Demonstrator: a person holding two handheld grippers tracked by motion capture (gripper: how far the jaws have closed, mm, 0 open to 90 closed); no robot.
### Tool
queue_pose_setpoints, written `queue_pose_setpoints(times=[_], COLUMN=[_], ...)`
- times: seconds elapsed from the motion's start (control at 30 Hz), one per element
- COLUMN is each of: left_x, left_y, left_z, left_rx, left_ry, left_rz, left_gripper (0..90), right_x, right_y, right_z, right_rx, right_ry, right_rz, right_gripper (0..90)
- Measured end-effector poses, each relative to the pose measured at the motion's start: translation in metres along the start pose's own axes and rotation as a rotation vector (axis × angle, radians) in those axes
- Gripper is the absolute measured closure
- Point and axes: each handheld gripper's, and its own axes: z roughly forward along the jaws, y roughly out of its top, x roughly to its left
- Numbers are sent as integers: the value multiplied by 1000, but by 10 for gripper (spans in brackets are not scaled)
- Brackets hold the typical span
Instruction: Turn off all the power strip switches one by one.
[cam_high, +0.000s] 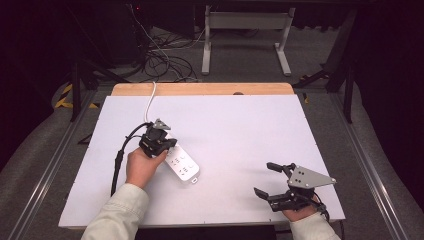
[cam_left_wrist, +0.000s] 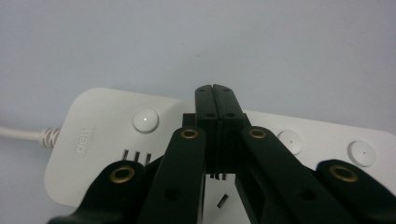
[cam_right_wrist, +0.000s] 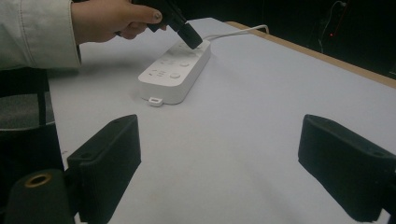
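Note:
A white power strip (cam_high: 182, 165) lies flat on the left half of the table, its white cord (cam_high: 150, 102) running off toward the far edge. My left gripper (cam_high: 167, 144) is shut, jaws pressed together with nothing between them. Its tip (cam_left_wrist: 215, 100) points down at the strip's top face (cam_left_wrist: 102, 135), just past a round button (cam_left_wrist: 145, 120); whether it touches the strip I cannot tell. In the right gripper view the same strip (cam_right_wrist: 175, 74) sits ahead with the left gripper (cam_right_wrist: 191, 39) over its far end. My right gripper (cam_high: 267, 179) stands open near the front right, holding nothing (cam_right_wrist: 219, 158).
The white table top (cam_high: 240, 130) has a wooden strip (cam_high: 200, 89) along its far edge. Two more round buttons (cam_left_wrist: 362, 151) line the strip's top. A small white tab (cam_right_wrist: 155, 101) juts from the strip's near end. Cables and a frame stand on the floor beyond.

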Motion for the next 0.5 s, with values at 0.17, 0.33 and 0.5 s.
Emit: queue_pose_setpoints(times=[0.17, 0.33, 0.5], left_x=[-1, 1, 2], left_y=[-1, -3, -6], left_z=[3, 5, 6], left_rx=[16, 16, -1], left_ry=[-8, -15, -31], left_rz=[1, 22, 13], left_gripper=[900, 900, 900], right_x=[0, 0, 0], right_y=[0, 0, 0], right_z=[0, 0, 0], right_rx=[1, 5, 3], right_ry=[0, -1, -2], right_rz=[1, 3, 2], right_gripper=[135, 135, 135])
